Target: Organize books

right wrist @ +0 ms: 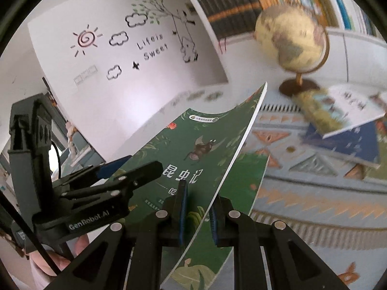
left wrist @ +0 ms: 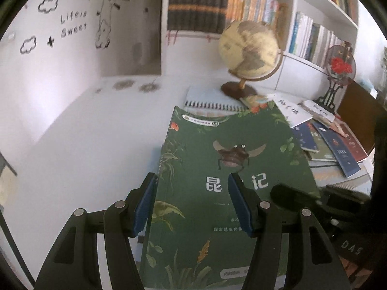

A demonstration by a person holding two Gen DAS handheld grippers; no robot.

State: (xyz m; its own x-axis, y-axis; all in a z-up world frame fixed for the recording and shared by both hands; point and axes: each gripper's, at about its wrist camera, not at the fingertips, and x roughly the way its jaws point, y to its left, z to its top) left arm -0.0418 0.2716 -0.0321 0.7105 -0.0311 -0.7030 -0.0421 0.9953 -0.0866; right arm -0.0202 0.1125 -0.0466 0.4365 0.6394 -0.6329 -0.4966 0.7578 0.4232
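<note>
A green book with a beetle on its cover (left wrist: 217, 169) is held in the air above the table. My left gripper (left wrist: 191, 181) has its jaws wide apart, one finger at the book's left edge and one over the cover; whether it grips is unclear. It also shows in the right wrist view (right wrist: 131, 169) at the book's left edge. My right gripper (right wrist: 198, 207) is shut on the book's (right wrist: 193, 145) right edge. Its dark fingers (left wrist: 295, 193) reach the book from the right in the left wrist view.
A globe (left wrist: 249, 50) stands on the table behind a spiral notebook (left wrist: 210, 101). Several loose books (left wrist: 324, 135) lie at the right on a patterned mat (right wrist: 302, 193). A white bookshelf (left wrist: 297, 12) full of books rises behind. A red ornament on a stand (left wrist: 338, 72) is far right.
</note>
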